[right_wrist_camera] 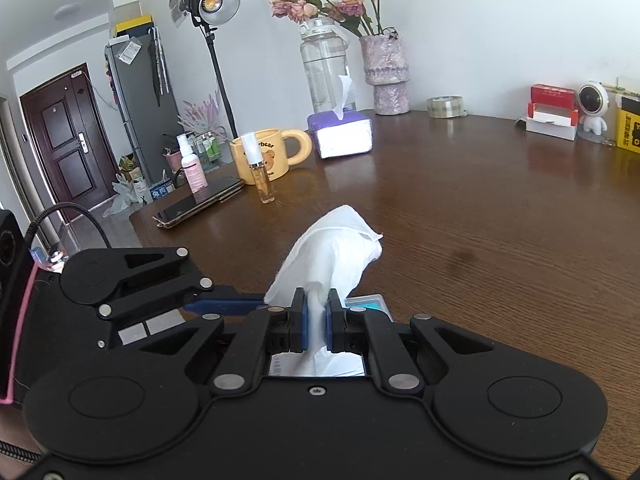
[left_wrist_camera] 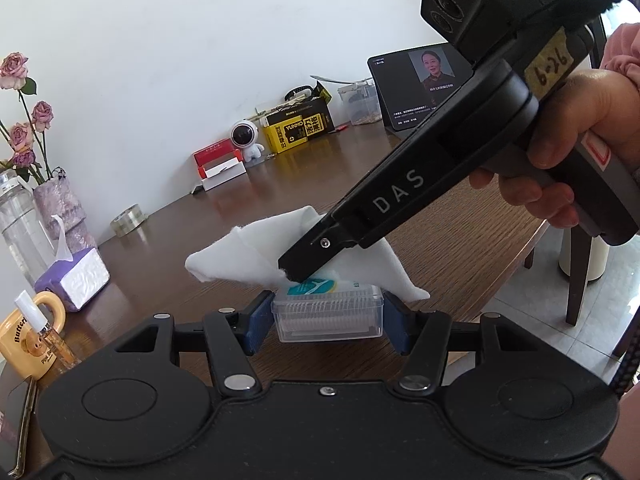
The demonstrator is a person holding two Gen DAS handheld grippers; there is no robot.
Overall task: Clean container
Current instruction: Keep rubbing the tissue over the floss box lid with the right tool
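- The container is a small clear box with a blue-green label on its lid. It sits low over the brown tabletop, near the edge closest to the person.
- The left claw is squeezed shut on the box, one blue pad on each short side.
- The right claw is pinched tight on a white tissue. Its tip comes down from above and presses the tissue onto the lid of the box.
- I think the wiping step is going on now: one claw holds the box steady and the other rubs its top.
- How much of the box is clean already, I cannot tell.
- The next rub needs a soft push, so the box does not slip out of the pads.
- The tissue should stay flat on the lid and slide all the way across it.
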